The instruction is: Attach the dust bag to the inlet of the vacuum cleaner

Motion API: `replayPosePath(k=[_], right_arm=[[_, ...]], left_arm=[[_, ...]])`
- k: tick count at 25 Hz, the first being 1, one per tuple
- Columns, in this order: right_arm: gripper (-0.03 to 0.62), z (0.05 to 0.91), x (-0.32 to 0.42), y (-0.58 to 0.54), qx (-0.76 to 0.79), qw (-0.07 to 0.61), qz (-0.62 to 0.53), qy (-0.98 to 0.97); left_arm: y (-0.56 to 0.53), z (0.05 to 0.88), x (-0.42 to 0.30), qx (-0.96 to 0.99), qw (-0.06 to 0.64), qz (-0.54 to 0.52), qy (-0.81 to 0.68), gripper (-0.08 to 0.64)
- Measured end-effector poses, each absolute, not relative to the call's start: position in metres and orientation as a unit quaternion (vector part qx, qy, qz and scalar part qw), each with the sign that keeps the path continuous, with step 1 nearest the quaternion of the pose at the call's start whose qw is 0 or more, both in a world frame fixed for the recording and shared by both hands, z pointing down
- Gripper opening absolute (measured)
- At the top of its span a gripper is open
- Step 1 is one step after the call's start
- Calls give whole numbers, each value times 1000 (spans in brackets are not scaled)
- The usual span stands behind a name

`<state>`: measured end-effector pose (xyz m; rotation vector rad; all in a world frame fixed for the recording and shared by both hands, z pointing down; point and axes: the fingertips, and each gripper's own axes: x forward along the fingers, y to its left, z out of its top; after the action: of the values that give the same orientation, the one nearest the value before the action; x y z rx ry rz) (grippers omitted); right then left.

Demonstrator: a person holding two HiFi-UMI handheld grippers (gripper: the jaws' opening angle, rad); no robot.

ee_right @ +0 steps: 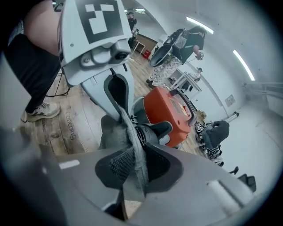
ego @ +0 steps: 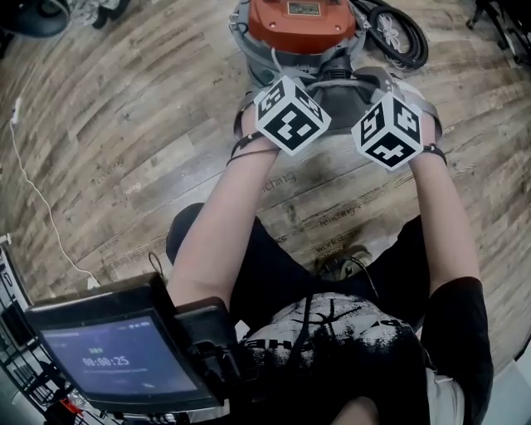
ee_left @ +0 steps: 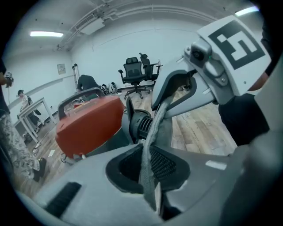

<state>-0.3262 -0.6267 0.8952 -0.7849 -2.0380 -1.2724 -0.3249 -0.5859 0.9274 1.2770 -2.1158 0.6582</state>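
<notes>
Where a wooden floor (ego: 124,141) fills the head view, a vacuum cleaner (ego: 301,21) with an orange-red top stands at the far edge, straight ahead of the seated person. Just in front of it is the grey dust bag (ego: 342,98), held between both grippers. Its gripped edge is pulled into a strip whose long axis runs side to side, from one gripper to the other, across the front of the black ribbed inlet (ee_left: 140,126). Whether it touches the inlet cannot be told. The left gripper (ee_left: 148,178) is clenched on that fabric edge, and the right gripper (ee_right: 132,172) pinches the same edge at its other end
</notes>
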Motion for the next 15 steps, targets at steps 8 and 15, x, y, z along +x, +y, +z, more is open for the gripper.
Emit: replayPosePath(k=[8, 15], right_arm=[[61, 898, -326, -633, -296, 302, -447, -788], [51, 919, -323, -650, -280, 330, -401, -807]], left_arm=[[-591, 922, -334, 464, 267, 274, -799, 34], [-606, 892, -334, 469, 208, 280, -811, 48]])
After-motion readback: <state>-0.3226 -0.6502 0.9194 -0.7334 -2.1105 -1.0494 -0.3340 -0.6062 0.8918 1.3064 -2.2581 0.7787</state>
